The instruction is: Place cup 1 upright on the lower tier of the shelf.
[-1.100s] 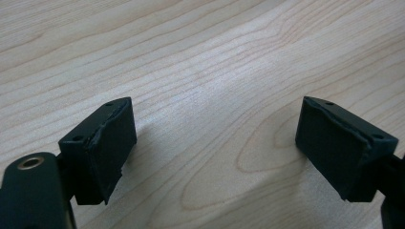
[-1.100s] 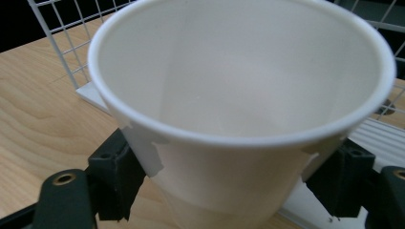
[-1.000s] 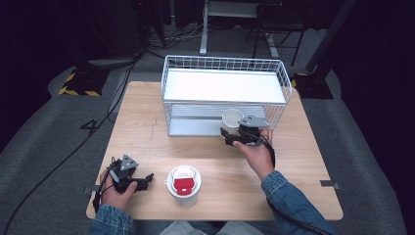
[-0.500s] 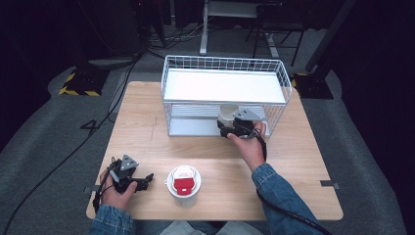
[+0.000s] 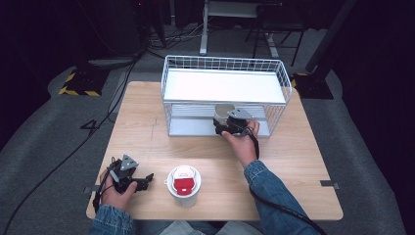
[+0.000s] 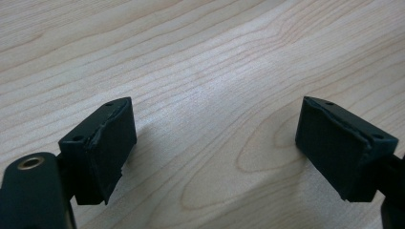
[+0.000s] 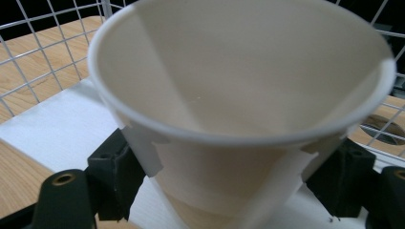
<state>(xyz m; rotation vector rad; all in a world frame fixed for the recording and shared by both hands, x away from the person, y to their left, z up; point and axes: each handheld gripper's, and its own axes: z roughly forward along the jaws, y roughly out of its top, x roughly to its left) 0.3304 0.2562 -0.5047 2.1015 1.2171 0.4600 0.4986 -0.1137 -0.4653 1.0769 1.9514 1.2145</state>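
My right gripper (image 5: 226,125) is shut on a white paper cup (image 5: 223,112) and holds it at the front opening of the white wire rack (image 5: 195,63), on its lower shelf level. In the right gripper view the cup (image 7: 239,95) stands upright and empty between the two black pads (image 7: 117,174), above the white shelf liner (image 7: 57,133). My left gripper (image 5: 145,181) rests low over the table's near left corner, open, with bare wood between its pads (image 6: 107,143). A second white cup with a red lid (image 5: 184,185) stands at the front middle.
The wire rack has a white upper shelf (image 5: 222,85) and wire sides close around the cup. The wooden table (image 5: 303,161) lies bare to the right of my right arm. Dark floor and cables surround the table.
My right gripper has carried the cup forward and left, from in front of the rack into its lower opening. The left gripper and the lidded cup have stayed put.
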